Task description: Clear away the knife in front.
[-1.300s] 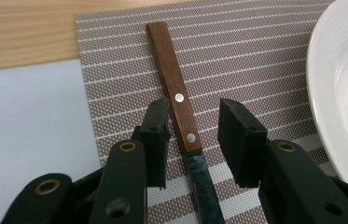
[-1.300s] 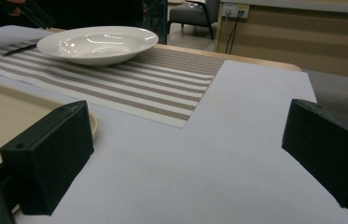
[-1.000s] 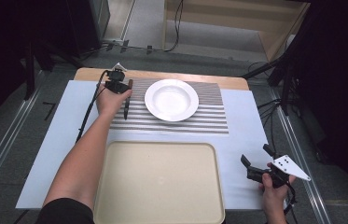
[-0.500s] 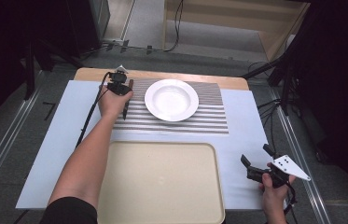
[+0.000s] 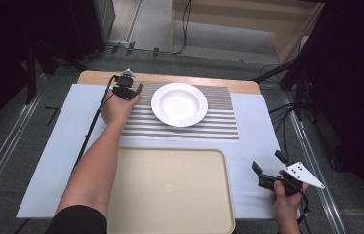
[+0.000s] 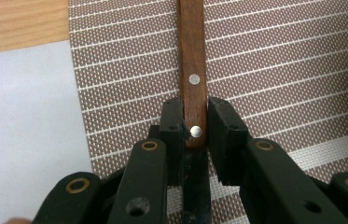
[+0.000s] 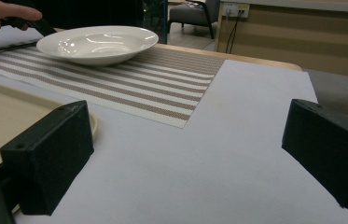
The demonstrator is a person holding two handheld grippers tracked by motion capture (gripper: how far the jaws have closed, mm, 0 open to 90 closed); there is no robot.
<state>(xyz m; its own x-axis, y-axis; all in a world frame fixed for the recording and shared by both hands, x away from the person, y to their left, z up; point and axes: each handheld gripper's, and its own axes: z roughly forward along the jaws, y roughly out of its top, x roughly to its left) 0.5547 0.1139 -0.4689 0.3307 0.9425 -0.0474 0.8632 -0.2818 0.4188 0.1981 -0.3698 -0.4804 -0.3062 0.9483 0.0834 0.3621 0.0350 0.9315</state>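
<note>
Your left gripper [image 6: 195, 128] pinches a riveted wooden handle [image 6: 192, 65] on the striped placemat [image 6: 279, 70]; it looks stiff, light, smooth; grip mid-handle; your right gripper [image 7: 185, 154] stands spread, empty.

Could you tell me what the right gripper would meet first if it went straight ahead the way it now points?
Probably the striped placemat, then the white plate on it. The right gripper is open over bare white table cover; depth is hard to judge, so the mat's edge is my best guess.
</note>
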